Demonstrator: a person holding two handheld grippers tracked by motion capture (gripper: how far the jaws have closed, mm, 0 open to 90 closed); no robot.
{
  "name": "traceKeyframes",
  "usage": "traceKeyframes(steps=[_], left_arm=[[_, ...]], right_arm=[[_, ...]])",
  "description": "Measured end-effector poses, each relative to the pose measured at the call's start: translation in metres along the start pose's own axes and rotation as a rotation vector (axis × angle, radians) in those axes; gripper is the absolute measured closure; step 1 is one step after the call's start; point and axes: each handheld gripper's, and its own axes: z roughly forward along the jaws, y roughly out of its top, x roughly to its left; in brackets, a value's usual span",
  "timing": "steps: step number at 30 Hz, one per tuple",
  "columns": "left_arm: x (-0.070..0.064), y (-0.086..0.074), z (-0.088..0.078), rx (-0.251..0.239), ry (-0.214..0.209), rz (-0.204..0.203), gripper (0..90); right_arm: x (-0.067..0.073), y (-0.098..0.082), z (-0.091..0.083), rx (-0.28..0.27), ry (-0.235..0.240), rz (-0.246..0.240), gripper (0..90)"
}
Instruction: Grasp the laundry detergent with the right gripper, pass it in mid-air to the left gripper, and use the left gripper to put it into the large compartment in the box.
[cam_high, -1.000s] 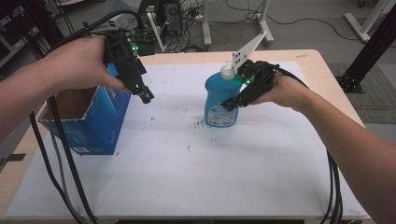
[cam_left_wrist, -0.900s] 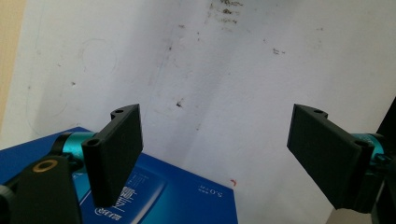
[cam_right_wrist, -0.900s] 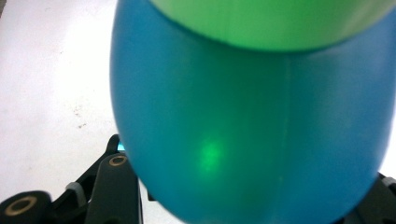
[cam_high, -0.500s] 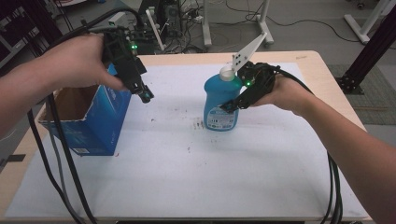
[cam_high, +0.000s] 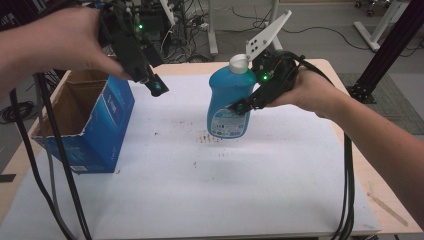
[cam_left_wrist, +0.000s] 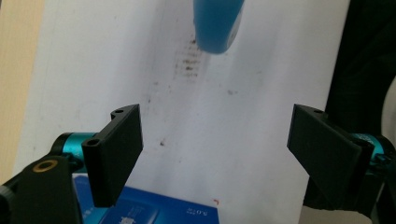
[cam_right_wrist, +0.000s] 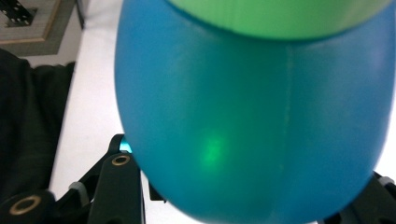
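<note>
STEP: blue bottle (cam_high: 231, 102) is carried, clamped between the right gripper (cam_high: 239, 106) jaws, clear of the table (cam_high: 200, 200) | LEFT: left gripper (cam_high: 156, 89) jaws released, nothing between them, over the blue box (cam_high: 95, 135) | NEXT: likely lowering upright into the box is called for.

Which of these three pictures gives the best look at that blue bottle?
The high view: it shows the whole blue bottle, white cap to label, clamped in the right gripper above the table. The right gripper view is so close that the blue bottle is just a blue bulge with a green band. The left gripper view catches only its rounded bottom end.
</note>
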Motion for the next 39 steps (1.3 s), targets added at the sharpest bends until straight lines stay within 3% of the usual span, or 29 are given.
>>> traceKeyframes(steps=[5,12,19,33,39], left_arm=[[-0.006,0.017,-0.011,-0.023,-0.033,0.053,18.3],[-0.012,0.035,-0.015,-0.041,-0.051,0.092,18.4],[-0.019,0.046,-0.012,-0.02,-0.062,0.118,18.3],[-0.026,0.054,-0.004,0.017,-0.068,0.123,18.4],[-0.028,0.058,0.0,0.024,-0.072,0.11,18.4]], right_arm=[[0.014,0.019,-0.01,-0.02,0.018,-0.011,47.4],[0.03,0.043,-0.01,0.013,0.041,-0.042,47.4],[0.04,0.066,-0.005,0.051,0.046,-0.071,47.4],[0.048,0.083,0.003,0.089,0.072,-0.087,47.5],[0.047,0.082,0.002,0.084,0.059,-0.064,47.4]])
